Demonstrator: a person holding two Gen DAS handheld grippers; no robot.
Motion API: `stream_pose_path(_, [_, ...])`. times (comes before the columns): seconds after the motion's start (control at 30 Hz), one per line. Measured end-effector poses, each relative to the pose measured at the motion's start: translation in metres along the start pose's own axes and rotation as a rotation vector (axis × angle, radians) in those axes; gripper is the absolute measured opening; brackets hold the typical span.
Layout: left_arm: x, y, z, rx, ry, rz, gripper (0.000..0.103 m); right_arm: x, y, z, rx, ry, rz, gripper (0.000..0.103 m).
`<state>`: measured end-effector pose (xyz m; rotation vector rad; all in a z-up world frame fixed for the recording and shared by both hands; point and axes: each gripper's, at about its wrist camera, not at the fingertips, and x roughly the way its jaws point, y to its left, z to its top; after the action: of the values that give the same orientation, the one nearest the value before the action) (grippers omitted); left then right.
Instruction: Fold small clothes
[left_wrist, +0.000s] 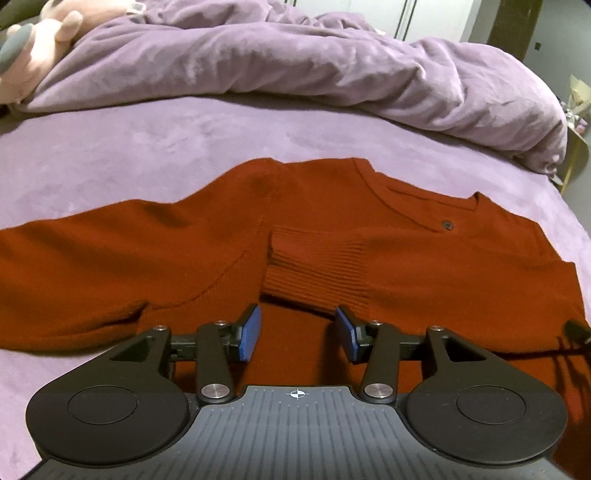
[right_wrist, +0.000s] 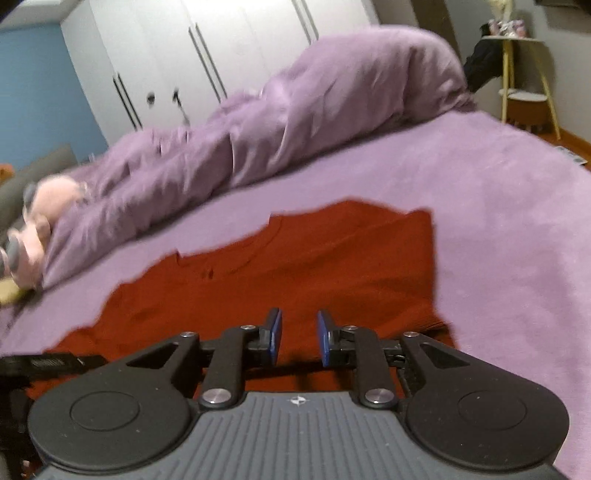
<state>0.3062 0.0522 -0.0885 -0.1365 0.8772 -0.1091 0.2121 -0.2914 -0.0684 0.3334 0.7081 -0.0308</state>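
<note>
A rust-red knit sweater (left_wrist: 424, 258) lies flat on the purple bed, neck to the far right. One sleeve is folded across the body, and its ribbed cuff (left_wrist: 317, 273) lies just beyond my left gripper (left_wrist: 299, 325), which is open and empty above the sweater. The other sleeve (left_wrist: 92, 258) stretches out to the left. In the right wrist view the sweater (right_wrist: 295, 266) is blurred. My right gripper (right_wrist: 299, 332) is open and empty over its near edge. The tip of the right gripper (left_wrist: 578, 330) shows at the right edge of the left wrist view.
A crumpled purple duvet (left_wrist: 295, 62) is heaped along the far side of the bed (left_wrist: 147, 147). A pink plush toy (right_wrist: 40, 229) lies at the far left. White wardrobes (right_wrist: 184, 55) and a small yellow side table (right_wrist: 524, 92) stand beyond the bed.
</note>
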Motion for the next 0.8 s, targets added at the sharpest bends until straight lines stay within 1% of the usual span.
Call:
stream_pose_path(0.03, [0.001, 0.0, 0.001, 0.004, 0.0, 0.004, 0.05, 0.01, 0.002, -0.003, -0.015, 0.035, -0.025, 0.02])
stream_pose_path(0.07, [0.002, -0.001, 0.001, 0.009, -0.001, 0.006, 0.05, 0.015, 0.003, -0.007, -0.023, 0.044, -0.037, 0.02])
stream_pose_path(0.2, [0.007, -0.005, 0.002, 0.037, -0.004, 0.021, 0.051, 0.02, 0.011, -0.014, -0.116, 0.019, -0.061, 0.02])
stream_pose_path(0.37, [0.011, -0.015, 0.005, 0.074, -0.026, 0.043, 0.052, 0.027, 0.014, -0.014, -0.167, 0.01, -0.084, 0.02])
stream_pose_path(0.53, [0.018, -0.014, 0.008, 0.051, -0.024, 0.051, 0.057, 0.039, 0.028, -0.013, -0.223, 0.001, -0.143, 0.02])
stream_pose_path(0.63, [0.012, -0.008, 0.006, 0.038, -0.014, 0.027, 0.058, 0.037, 0.029, -0.013, -0.223, 0.007, -0.148, 0.02])
stream_pose_path(0.7, [0.003, -0.001, 0.0, 0.032, -0.004, -0.005, 0.061, 0.029, 0.028, -0.011, -0.199, 0.019, -0.133, 0.021])
stream_pose_path(0.73, [-0.003, 0.005, -0.003, 0.02, 0.001, -0.017, 0.063, 0.023, 0.027, -0.012, -0.184, 0.022, -0.119, 0.024])
stream_pose_path(0.77, [-0.01, 0.014, -0.008, -0.002, 0.005, -0.026, 0.067, 0.018, 0.026, -0.014, -0.169, 0.021, -0.104, 0.029])
stream_pose_path(0.8, [-0.016, 0.023, -0.013, -0.025, 0.004, -0.036, 0.074, 0.012, 0.025, -0.017, -0.149, 0.015, -0.09, 0.03])
